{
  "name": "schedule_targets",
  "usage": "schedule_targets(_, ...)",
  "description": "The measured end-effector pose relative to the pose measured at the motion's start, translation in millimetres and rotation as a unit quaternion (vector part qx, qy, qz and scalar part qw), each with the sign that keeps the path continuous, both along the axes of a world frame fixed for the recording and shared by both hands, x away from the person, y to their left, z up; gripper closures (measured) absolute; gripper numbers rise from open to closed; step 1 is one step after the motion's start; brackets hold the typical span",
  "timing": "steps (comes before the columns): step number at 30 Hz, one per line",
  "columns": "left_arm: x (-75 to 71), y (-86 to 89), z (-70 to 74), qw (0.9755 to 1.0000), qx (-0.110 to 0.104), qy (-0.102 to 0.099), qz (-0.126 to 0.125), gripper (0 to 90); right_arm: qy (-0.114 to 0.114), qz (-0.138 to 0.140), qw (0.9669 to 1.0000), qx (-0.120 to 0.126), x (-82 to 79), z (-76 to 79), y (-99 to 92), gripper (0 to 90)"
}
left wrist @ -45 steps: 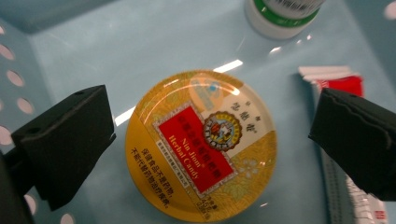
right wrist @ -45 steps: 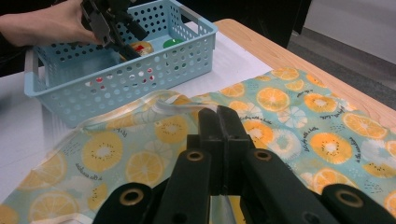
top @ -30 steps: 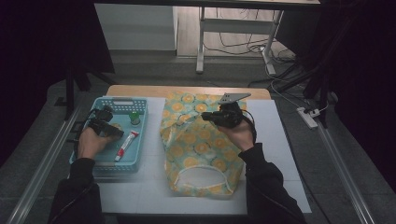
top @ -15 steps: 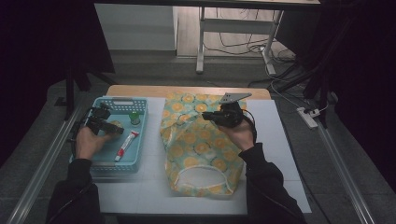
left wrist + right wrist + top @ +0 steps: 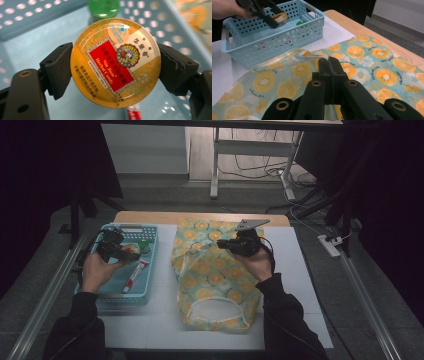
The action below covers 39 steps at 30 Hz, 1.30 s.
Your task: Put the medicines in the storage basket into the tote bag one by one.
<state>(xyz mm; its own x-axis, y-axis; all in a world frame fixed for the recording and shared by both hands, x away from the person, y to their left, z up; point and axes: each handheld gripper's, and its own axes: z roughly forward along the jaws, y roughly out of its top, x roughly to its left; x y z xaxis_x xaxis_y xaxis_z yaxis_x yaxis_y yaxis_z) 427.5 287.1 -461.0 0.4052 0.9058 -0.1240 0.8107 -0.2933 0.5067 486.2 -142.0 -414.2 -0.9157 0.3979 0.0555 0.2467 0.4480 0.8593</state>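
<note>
Near the front, the fruit-print bag point(image 5: 212, 280) is laid flat on the white table point(image 5: 300, 285), its mouth to the near side — ready to be filled. At the bag's far end, the right gripper point(image 5: 329, 65) is kept shut, nothing between its jaws. To the left, the round candy tin point(image 5: 115, 62) is squeezed by its edges in the left gripper point(image 5: 120, 251) — held above the blue basket point(image 5: 150, 232), so it can likely be carried over. A green cap point(image 5: 144, 244) is left farther back.

Behind the candy tin point(image 5: 115, 62), the green bottle point(image 5: 103, 8) is blurred and cut off by the top edge. Below the tin, the red tube point(image 5: 133, 114) shows just a tip. The tin's smallest print is unreadable.
</note>
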Motion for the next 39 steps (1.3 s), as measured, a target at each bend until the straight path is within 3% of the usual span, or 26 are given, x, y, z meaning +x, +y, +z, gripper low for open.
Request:
schedule_targets(8, -12.6, -15.7, 12.0, 0.9992, -0.009, -0.016, -0.036, 20.6, 0.002, 0.000, 1.0000, -0.002, 0.5, -1.1, 0.6, 90.0)
schedule_targets(17, -25.9, -36.7, 23.2, 0.9965, -0.020, -0.029, -0.075, 20.6, 0.001, -0.002, 1.0000, -0.003, 1.5, -2.4, 0.4, 90.0)
schedule_targets(24, -35.2, -57.9, 30.1, 0.9931, -0.017, -0.036, -0.110, 20.7, 0.000, -0.004, 1.0000, -0.004, 2.0, -2.9, 0.1, 90.0)
schedule_targets(31, -41.9, -73.3, 34.8, 0.9896, -0.029, -0.040, -0.135, 20.6, -0.001, -0.006, 1.0000, -0.005, 2.6, -3.2, -0.1, 90.0)
schedule_targets(39, -48.2, -95.9, 41.0, 0.9834, -0.041, -0.041, -0.172, 20.6, 0.000, -0.008, 0.9999, -0.007, 4.1, -5.5, 0.0, 90.0)
